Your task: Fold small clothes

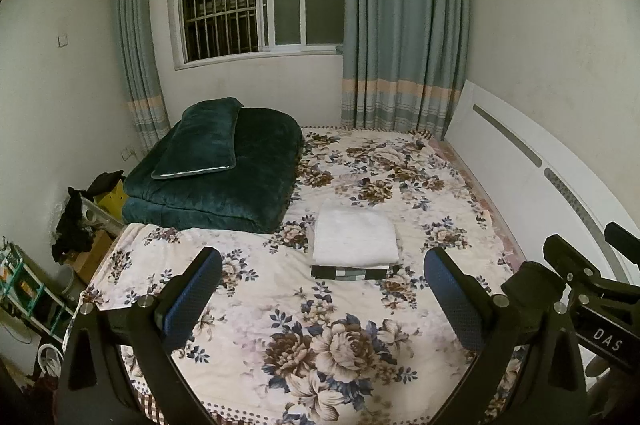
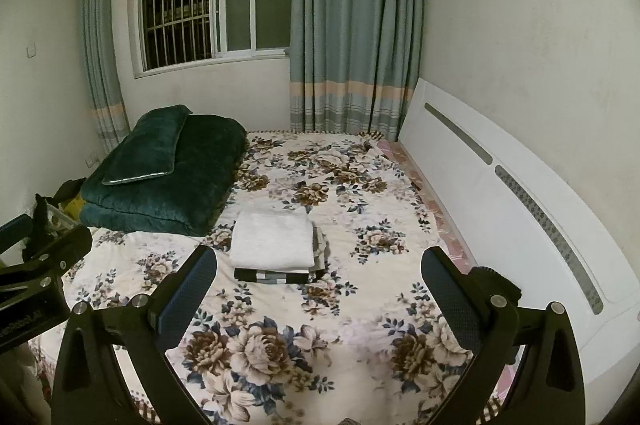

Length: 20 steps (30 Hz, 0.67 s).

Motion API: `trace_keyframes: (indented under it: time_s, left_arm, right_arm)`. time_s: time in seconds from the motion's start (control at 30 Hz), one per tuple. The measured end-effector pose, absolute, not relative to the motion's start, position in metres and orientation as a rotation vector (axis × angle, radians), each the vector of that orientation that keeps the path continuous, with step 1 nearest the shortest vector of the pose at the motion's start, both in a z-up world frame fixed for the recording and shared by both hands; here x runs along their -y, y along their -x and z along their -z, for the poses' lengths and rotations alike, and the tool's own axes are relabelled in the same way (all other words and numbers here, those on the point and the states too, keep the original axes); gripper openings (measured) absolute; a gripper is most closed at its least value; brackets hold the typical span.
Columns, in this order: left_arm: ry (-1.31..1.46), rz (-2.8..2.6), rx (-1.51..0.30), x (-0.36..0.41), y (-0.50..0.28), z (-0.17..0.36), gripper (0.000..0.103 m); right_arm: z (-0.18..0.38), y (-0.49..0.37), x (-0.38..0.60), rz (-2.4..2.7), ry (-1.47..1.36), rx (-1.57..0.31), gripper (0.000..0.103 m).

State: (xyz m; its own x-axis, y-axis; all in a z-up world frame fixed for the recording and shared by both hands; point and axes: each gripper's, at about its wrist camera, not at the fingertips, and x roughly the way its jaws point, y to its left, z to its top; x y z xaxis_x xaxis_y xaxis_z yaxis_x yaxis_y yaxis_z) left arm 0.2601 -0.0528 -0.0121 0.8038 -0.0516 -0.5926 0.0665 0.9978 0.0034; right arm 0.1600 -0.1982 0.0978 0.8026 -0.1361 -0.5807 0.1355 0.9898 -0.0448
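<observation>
A small stack of folded clothes lies in the middle of the floral bed sheet [image 1: 340,365]. A folded white garment [image 1: 354,235] is on top, and it also shows in the right wrist view [image 2: 272,239]. Under it lies a folded black, white and grey checked piece [image 1: 354,272] [image 2: 272,276]. My left gripper [image 1: 323,291] is open and empty, held above the near part of the bed, short of the stack. My right gripper [image 2: 319,289] is open and empty at the same height, to the right of the left one. The right gripper's body [image 1: 592,289] shows at the left view's right edge.
A folded dark green quilt [image 1: 224,177] with a pillow [image 1: 200,139] on it sits at the bed's far left. A white headboard [image 2: 500,193] runs along the right side. A window and curtains [image 1: 400,25] are behind. Boxes and dark clothes [image 1: 80,225] clutter the floor at left.
</observation>
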Motion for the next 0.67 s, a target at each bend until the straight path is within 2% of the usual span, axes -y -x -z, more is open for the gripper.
trace_keyframes:
  time_s: [0.67]
  left_arm:
    - [-0.022,0.045,-0.624,0.046,-0.263,0.005,0.103]
  right_arm:
    - [-0.105,-0.159,0.181,0.148,-0.011,-0.617,0.103]
